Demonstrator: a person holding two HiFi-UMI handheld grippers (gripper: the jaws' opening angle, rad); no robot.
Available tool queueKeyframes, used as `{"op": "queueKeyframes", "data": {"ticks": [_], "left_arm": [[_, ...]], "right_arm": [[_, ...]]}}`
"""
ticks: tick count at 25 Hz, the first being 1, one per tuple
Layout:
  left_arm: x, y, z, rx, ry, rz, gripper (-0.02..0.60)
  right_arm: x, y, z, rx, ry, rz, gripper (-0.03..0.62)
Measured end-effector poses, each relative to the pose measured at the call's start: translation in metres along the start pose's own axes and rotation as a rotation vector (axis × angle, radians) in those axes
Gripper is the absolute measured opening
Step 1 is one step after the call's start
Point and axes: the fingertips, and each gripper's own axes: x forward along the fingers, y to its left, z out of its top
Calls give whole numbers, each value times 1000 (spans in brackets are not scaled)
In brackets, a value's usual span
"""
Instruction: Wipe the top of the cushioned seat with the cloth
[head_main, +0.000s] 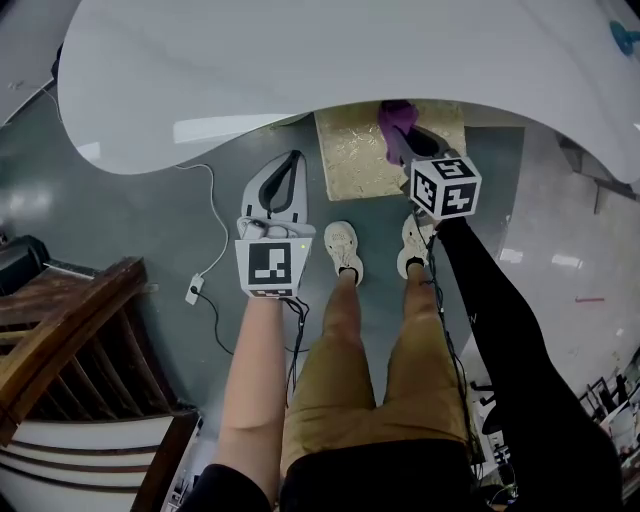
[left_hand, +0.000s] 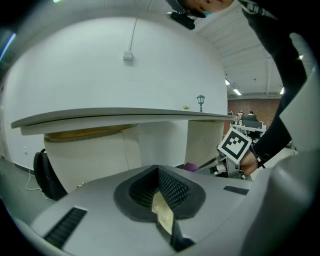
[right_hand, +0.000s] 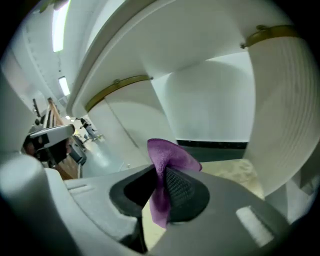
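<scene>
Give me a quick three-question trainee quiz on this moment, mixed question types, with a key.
1. The purple cloth is pinched by: A) a bare hand, B) the right gripper, C) nothing.
2. True or false: the cushioned seat sits on the floor just ahead of the person's shoes.
3. Fill in: the left gripper holds ____.
Key: 1 B; 2 true; 3 nothing.

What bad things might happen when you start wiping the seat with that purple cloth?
Only the right gripper pinches the cloth, so it might slip out while rubbing. The seat sits partly under the white table, so the gripper might bump its edge. A cable lies on the floor near the shoes; tripping seems possible.
</scene>
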Motion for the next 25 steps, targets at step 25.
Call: {"op": "queueKeyframes", "data": {"ticks": [25], "left_arm": [[-12, 18, -19, -29, 9, 72, 5]], "right_arm": [[47, -24, -80, -70, 251, -129, 52]]}}
